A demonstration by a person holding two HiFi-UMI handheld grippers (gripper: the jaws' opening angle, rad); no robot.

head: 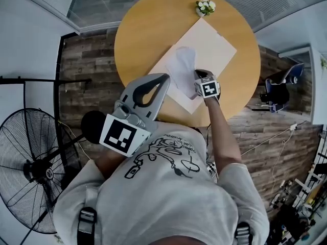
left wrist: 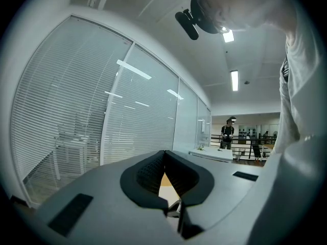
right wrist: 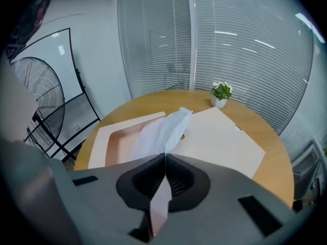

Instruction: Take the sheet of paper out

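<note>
A flat cream envelope (head: pixel 214 47) lies on the round wooden table (head: pixel 138 34). A thin white sheet of paper (head: pixel 182 65) rises out of its open near end. My right gripper (head: pixel 197 75) is shut on the sheet's near end, above the envelope's near edge. In the right gripper view the sheet of paper (right wrist: pixel 164 129) runs from the envelope (right wrist: pixel 219 137) up into the right gripper (right wrist: pixel 164 156), pinched between its pads. My left gripper (head: pixel 165 77) is held off the table near the person's chest, shut and holding nothing. In its own view the left gripper (left wrist: pixel 164 153) points level at a glass wall.
A small potted plant (head: pixel 205 6) stands at the table's far edge, also seen as the plant (right wrist: pixel 220 95). A standing fan (head: pixel 30 172) is on the floor at the left. Blue equipment (head: pixel 278 91) sits to the right. A distant person (left wrist: pixel 226 134) stands beyond.
</note>
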